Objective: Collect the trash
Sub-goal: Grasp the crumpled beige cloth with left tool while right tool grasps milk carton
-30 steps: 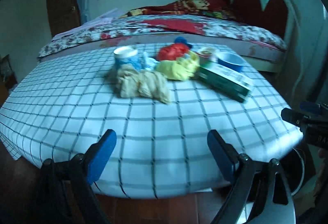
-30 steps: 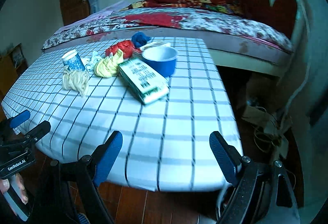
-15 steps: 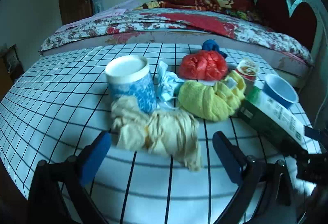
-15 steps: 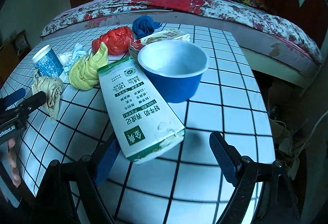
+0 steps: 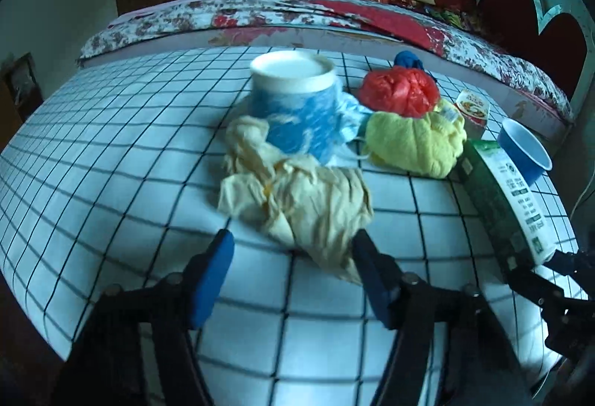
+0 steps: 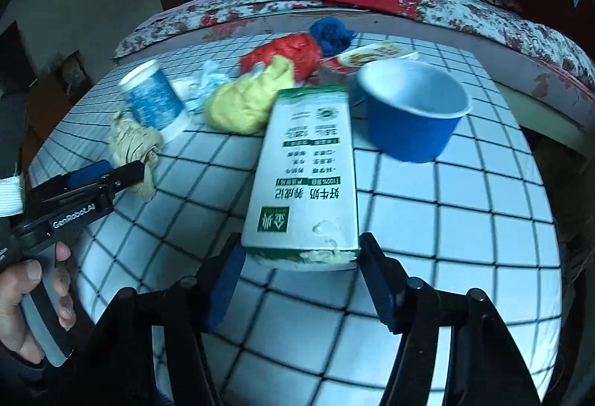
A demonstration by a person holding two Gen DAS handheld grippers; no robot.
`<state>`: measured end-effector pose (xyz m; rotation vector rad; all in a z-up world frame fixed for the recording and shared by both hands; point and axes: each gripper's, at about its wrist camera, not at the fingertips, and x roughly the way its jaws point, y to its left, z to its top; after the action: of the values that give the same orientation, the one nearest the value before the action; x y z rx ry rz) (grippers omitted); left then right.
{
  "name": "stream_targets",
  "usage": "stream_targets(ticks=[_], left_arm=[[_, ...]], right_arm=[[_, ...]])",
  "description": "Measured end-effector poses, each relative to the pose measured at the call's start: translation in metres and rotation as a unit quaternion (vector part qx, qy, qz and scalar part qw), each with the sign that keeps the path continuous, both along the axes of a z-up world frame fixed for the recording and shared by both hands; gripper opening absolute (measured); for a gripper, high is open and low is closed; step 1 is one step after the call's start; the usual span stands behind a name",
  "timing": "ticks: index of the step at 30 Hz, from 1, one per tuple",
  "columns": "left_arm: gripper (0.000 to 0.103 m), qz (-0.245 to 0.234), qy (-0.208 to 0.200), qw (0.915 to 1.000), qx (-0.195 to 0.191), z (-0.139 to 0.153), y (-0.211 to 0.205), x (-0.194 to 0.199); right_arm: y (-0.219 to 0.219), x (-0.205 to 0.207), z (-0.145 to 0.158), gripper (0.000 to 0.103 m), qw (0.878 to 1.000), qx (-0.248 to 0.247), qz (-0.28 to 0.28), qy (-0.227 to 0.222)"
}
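Table [image 6: 465, 220], round-edged, under a white cloth with a black grid, carried all the trash; both pairs of tongs had their tips over its near part.

Green-and-white milk carton [image 6: 308, 175] lay flat directly ahead of the right tongs [image 6: 301, 268]. Its long axis ran straight away from them, dented bottom end nearest, sitting just between the two blue pads. Right tongs were spread wide, slightly wider than the carton's end, gripping nothing. Judged: a short push forward and a squeeze across the narrow width would take it; the right hand was clearly the nearer one to this piece.

Blue paper bowl [image 6: 412, 119] stood upright beyond and right of the right tongs, just beside the carton's far half.

Crumpled beige paper wad [image 5: 297, 197] lay dead ahead of the left tongs [image 5: 293, 261], its near tail reaching down between the pads and beside the right-hand one; contact could not be told. Left tongs also gaped, holding nothing. The wad's long axis ran slantwise, far-left to near-right.

Blue-and-white paper cup [image 5: 297, 108] stood behind the wad, touching it. Yellow cloth ball [image 5: 416, 142] and red plastic bag bundle [image 5: 401, 90] sat farther ahead and right of the left tongs.
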<state>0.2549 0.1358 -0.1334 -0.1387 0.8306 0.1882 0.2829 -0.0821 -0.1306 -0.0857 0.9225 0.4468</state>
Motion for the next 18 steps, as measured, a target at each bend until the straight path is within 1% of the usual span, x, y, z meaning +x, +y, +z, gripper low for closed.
stream_targets(ticks=[1,2,3,4,6,7,9,12,13,14,15,16,17,18], left_arm=[[0.066,0.001,-0.006,1.0000,0.007,0.003,0.002,-0.007],[0.068,0.002,-0.013,0.9999,0.011,0.005,0.000,-0.006],[0.076,0.001,-0.020,0.9997,0.014,0.009,0.000,-0.008],[0.086,0.002,-0.024,0.9996,0.015,0.012,-0.001,-0.006],[0.096,0.004,-0.031,0.9993,0.019,0.015,-0.002,-0.001],[0.097,0.008,-0.029,0.9992,0.027,0.015,-0.002,0.003],[0.096,0.005,-0.023,0.9995,0.020,0.012,0.001,0.012],[0.095,-0.001,-0.016,0.9995,0.027,0.008,0.000,0.018],[0.091,-0.003,-0.014,0.9994,0.032,0.007,-0.001,0.020],[0.083,-0.006,-0.010,0.9994,0.032,0.005,-0.002,0.020],[0.061,-0.018,-0.001,0.9995,0.026,0.001,-0.002,0.023],[0.037,-0.026,0.008,0.9994,0.020,-0.002,-0.002,0.024],[0.035,-0.028,0.012,0.9993,0.022,-0.003,-0.003,0.024],[0.030,-0.030,0.009,0.9992,0.026,-0.003,-0.004,0.022]], right_arm=[[0.002,-0.002,0.001,0.064,1.000,-0.002,-0.003,-0.004],[0.003,-0.004,0.003,0.064,1.000,-0.006,-0.015,-0.013],[0.004,-0.002,0.005,0.065,1.000,-0.005,-0.021,-0.017],[0.004,0.002,0.006,0.067,0.999,-0.005,-0.032,-0.017],[0.006,0.012,0.007,0.072,0.999,-0.006,-0.050,-0.013],[0.007,0.016,0.007,0.073,0.999,-0.004,-0.053,-0.012],[0.010,0.024,0.004,0.073,0.998,-0.009,-0.060,-0.002],[0.014,0.029,-0.002,0.073,0.998,-0.020,-0.065,0.005],[0.015,0.028,-0.003,0.072,0.997,-0.022,-0.068,0.007],[0.015,0.028,-0.004,0.065,0.997,-0.023,-0.071,0.004],[0.014,0.026,-0.004,0.059,0.997,-0.026,-0.071,0.000],[0.014,0.023,-0.003,0.059,0.997,-0.028,-0.072,-0.003],[0.012,0.022,-0.003,0.058,0.997,-0.026,-0.071,-0.002],[0.012,0.021,-0.003,0.058,0.997,-0.024,-0.070,-0.003]])
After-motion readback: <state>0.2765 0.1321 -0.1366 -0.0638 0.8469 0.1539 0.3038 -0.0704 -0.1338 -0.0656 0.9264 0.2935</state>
